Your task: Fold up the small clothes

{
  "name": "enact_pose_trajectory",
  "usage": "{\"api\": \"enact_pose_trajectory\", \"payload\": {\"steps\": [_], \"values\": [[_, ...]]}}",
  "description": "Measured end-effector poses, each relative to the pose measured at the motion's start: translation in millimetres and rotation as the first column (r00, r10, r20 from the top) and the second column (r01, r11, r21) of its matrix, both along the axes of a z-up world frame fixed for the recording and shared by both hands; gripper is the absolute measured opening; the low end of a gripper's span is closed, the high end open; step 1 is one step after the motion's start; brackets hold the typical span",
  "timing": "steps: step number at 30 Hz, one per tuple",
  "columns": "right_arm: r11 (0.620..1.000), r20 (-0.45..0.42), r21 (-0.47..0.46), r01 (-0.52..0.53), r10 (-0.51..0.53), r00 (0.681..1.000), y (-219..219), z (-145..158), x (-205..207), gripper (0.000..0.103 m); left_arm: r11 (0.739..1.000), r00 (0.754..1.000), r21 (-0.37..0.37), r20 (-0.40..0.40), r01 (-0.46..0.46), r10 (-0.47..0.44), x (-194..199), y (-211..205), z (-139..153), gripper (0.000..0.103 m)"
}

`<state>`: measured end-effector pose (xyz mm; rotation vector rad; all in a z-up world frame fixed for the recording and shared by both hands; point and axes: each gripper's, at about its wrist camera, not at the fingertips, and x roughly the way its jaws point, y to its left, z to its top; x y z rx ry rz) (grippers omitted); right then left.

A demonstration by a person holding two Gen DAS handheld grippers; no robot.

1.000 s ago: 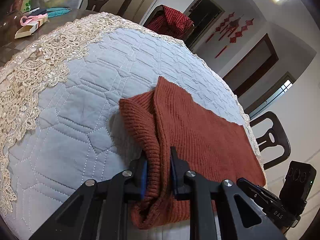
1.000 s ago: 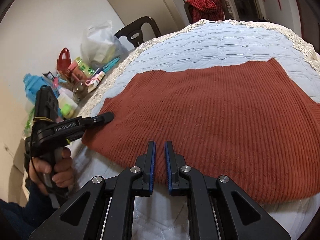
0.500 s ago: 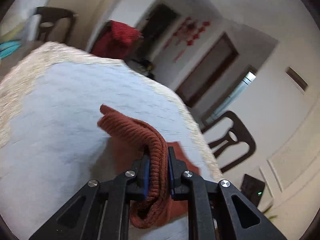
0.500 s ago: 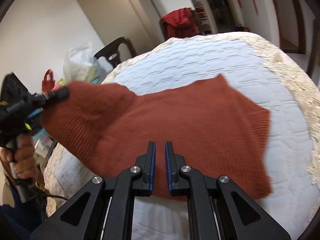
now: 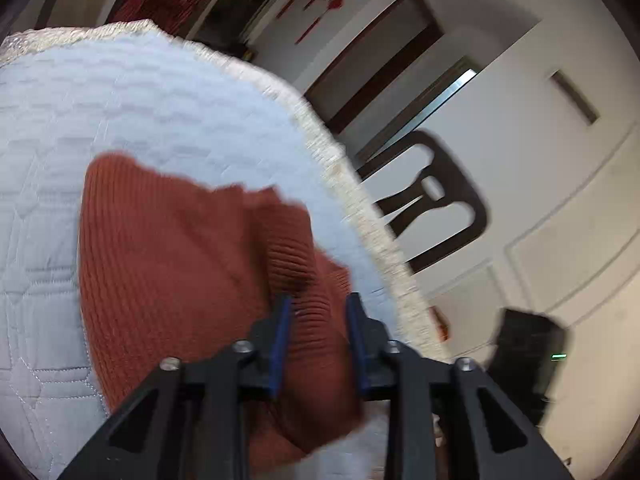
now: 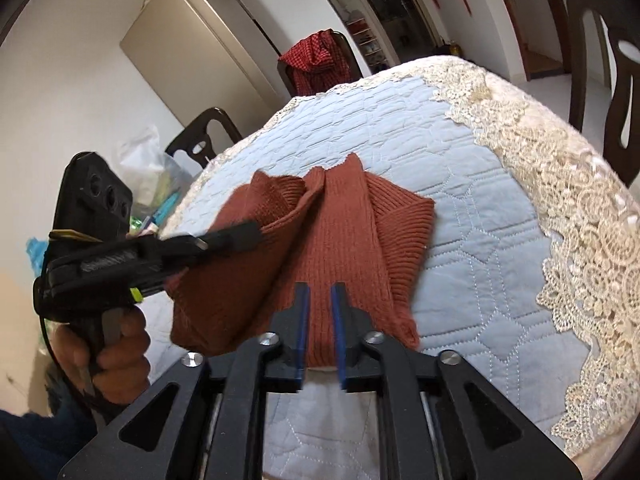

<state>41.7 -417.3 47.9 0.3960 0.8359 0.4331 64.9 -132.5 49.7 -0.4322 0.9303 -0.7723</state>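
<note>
A rust-brown ribbed knit garment (image 6: pixel 340 236) lies on the pale blue quilted table cover (image 6: pixel 480 248), its left part folded over toward the middle; it also shows in the left wrist view (image 5: pixel 168 264). My left gripper (image 5: pixel 318 304) has its jaws parted, with the folded knit edge lying loose between them. In the right wrist view the left gripper (image 6: pixel 236 238) sits at the fold's left side. My right gripper (image 6: pixel 319 292) hovers over the garment's near edge, jaws slightly apart, holding nothing.
The cover has a cream lace border (image 6: pixel 560 208) at the right. Dark wooden chairs (image 5: pixel 436 200) stand around the table, one with a red checked cloth (image 6: pixel 316 64). A plastic bag and clutter (image 6: pixel 152 176) sit at the far left.
The left gripper carried the garment's left side over onto the middle, lowered it and opened its jaws. The right gripper's jaws parted slightly and it stayed over the near edge.
</note>
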Motion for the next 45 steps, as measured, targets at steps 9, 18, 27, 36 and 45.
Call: {"api": "enact_pose_trajectory", "payload": {"steps": [9, 18, 27, 36, 45], "values": [[0.952, -0.042, 0.278, -0.129, 0.146, 0.988, -6, -10, -7, 0.053, 0.985, 0.982, 0.072, 0.117, -0.157, 0.148, -13, 55, 12, 0.037], [0.933, -0.098, 0.331, -0.138, 0.179, 0.979, 12, -14, 12, 0.054, 0.978, 0.98, 0.103, 0.092, -0.184, 0.175, -17, 61, -17, 0.037], [0.933, -0.187, 0.36, -0.031, 0.104, 0.977, 23, -24, 47, 0.044, 0.976, 0.98, 0.136, 0.122, -0.171, 0.155, -18, 60, -22, 0.037], [0.966, -0.112, 0.258, -0.035, 0.066, 0.992, 18, -2, 51, 0.017, 0.977, 0.98, 0.166, 0.17, -0.135, 0.107, -19, 44, -9, 0.037], [0.981, -0.118, 0.186, 0.048, -0.026, 0.993, -28, -29, 38, 0.017, 0.97, 0.979, 0.234, 0.205, -0.063, 0.014, -22, 12, -22, 0.037]]}}
